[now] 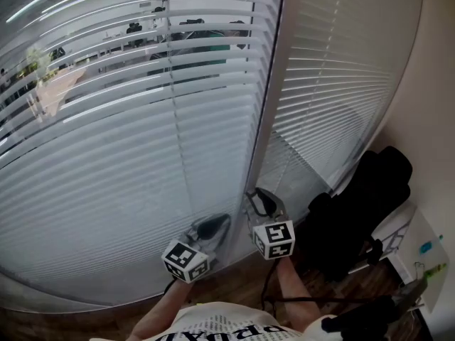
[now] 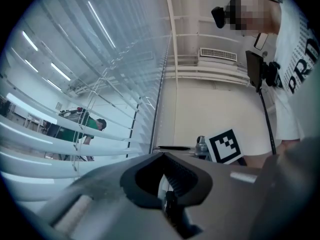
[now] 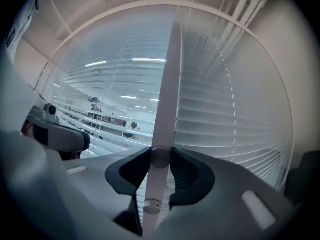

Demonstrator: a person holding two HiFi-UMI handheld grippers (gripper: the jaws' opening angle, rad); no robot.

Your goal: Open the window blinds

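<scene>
**Wand gripped where 2 blinds meet**

Right gripper (image 3: 160, 158) has its fingers (image 3: 192, 176) pressed on both sides of the white tilt wand (image 3: 164, 104), near the wand's lower end. That hold is probably chosen because twisting this rod is what turns the slats. Left gripper (image 2: 163, 155) hangs just beside it with fingers (image 2: 142, 179) closed tip to tip and nothing visibly held, likely only kept out of the way.

The wand hangs where the left blind (image 1: 128, 162) meets the right blind (image 1: 341, 69). The left blind's upper slats are partly tilted and show a room beyond, while the right blind looks shut.

Space is tighter on the right, where a black bundle (image 1: 362, 212), either a bag or a coat, sits near the right gripper by the wall (image 1: 434, 84). Leftward along the slats, nothing crowds the hands.
</scene>
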